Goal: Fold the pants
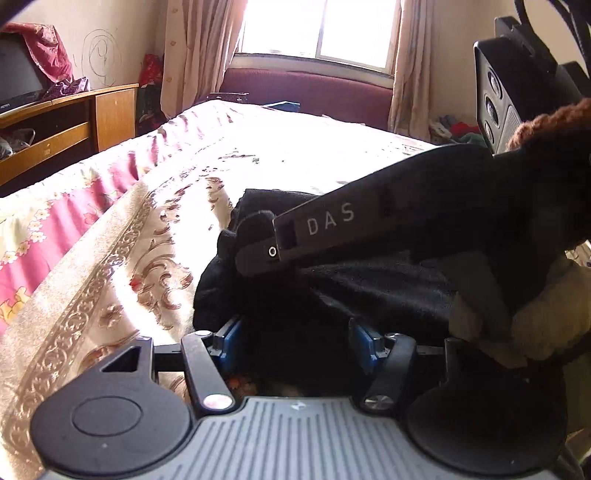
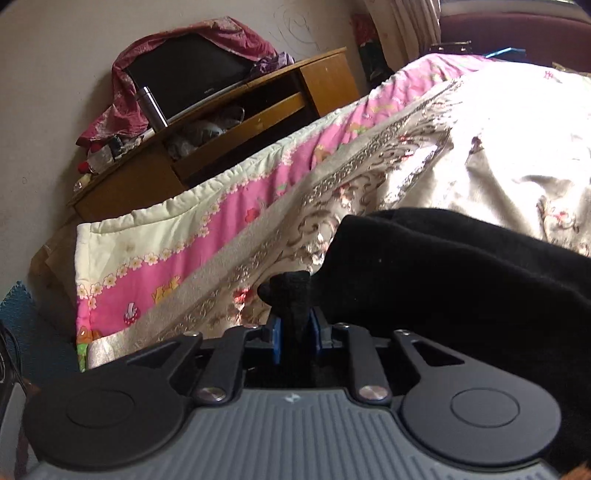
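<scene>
The black pants lie bunched on the floral bedspread. My left gripper is open, its blue pads wide apart with black cloth lying between them. My right gripper is shut on a fold of the pants, which sticks up between its blue pads; the rest of the pants spread to its right. In the left wrist view the right gripper reaches in from the right, its tip on the pants.
A pink and cream quilt hangs over the bed's left side. A wooden TV stand with a screen and clutter stands by the wall. A window, curtains and a maroon sofa lie beyond the bed.
</scene>
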Available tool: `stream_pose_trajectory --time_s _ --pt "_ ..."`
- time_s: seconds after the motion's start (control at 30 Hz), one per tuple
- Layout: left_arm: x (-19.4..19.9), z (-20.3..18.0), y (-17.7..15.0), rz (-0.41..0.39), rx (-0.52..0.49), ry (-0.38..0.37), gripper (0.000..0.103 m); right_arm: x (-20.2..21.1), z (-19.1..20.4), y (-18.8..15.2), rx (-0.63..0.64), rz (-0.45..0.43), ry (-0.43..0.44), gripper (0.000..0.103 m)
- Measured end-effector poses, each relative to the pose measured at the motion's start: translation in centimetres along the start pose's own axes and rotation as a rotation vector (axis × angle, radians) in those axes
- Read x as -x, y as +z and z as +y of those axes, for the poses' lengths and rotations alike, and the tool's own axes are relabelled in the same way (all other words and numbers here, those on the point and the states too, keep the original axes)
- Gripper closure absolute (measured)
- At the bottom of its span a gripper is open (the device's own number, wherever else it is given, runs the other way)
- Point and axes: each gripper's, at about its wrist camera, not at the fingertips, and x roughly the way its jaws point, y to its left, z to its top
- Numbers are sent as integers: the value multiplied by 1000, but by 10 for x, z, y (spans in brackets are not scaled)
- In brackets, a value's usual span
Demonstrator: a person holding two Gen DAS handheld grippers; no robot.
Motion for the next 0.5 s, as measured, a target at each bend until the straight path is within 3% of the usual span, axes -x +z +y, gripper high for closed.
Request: stream_pose_trajectory --time_s 0.13,0.27,0.43,0.5 --pt "11 4 -5 27 11 25 27 31 2 -2 -6 -39 53 61" --pt "27 6 3 -15 16 57 27 81 -4 2 6 -112 27 58" --pt "21 -9 28 -122 6 9 25 142 -46 -8 -8 -164 -225 57" --pt "-3 -20 37 -105 -20 -30 25 160 -77 -18 -65 -166 -356 57"
